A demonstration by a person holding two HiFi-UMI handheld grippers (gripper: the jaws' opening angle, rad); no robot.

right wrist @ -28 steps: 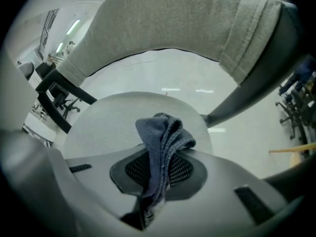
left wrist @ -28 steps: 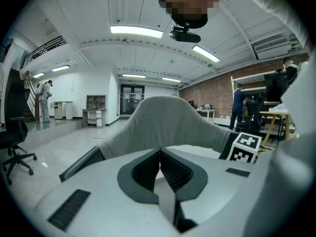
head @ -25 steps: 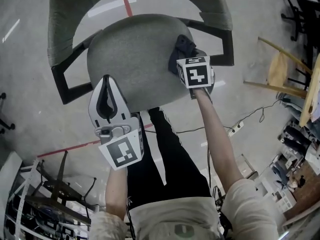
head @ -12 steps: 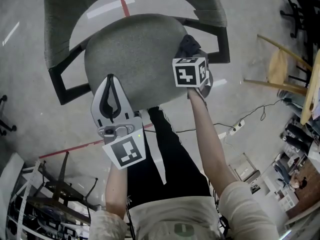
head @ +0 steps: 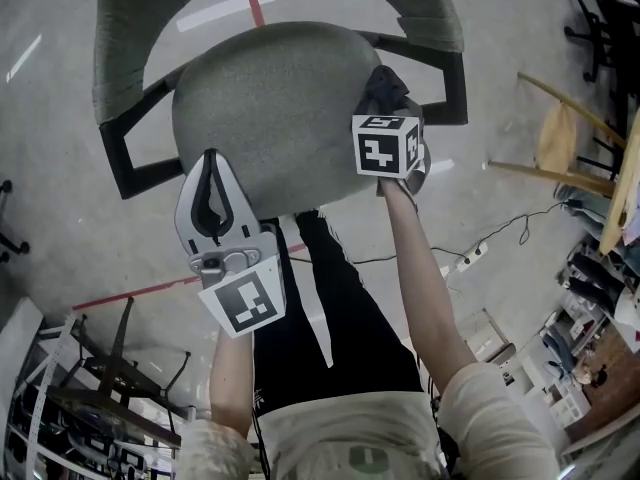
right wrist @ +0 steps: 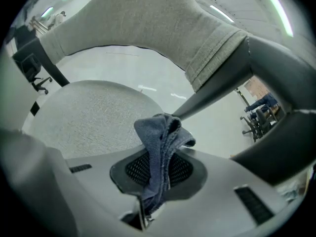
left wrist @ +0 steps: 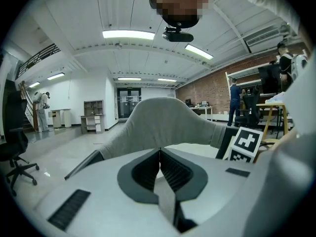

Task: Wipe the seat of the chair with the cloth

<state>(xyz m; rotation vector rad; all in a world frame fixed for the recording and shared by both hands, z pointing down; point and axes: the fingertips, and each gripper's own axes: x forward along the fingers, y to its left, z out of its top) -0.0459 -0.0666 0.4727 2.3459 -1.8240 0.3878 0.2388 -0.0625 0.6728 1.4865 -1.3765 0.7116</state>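
You are easing the right gripper back out to the seat's right rim, its jaws pinching the cloth there. The unwiped seat is stretching leftward from it. The left gripper, closed and empty, is hovering at the front edge.

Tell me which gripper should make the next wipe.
Right: the right gripper is shut on the cloth at the seat's edge; the left gripper is shut, empty.

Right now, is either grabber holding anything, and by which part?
The right gripper pinches the blue cloth by its bunched middle; a fold sticks out beyond. The left gripper is shut on nothing.
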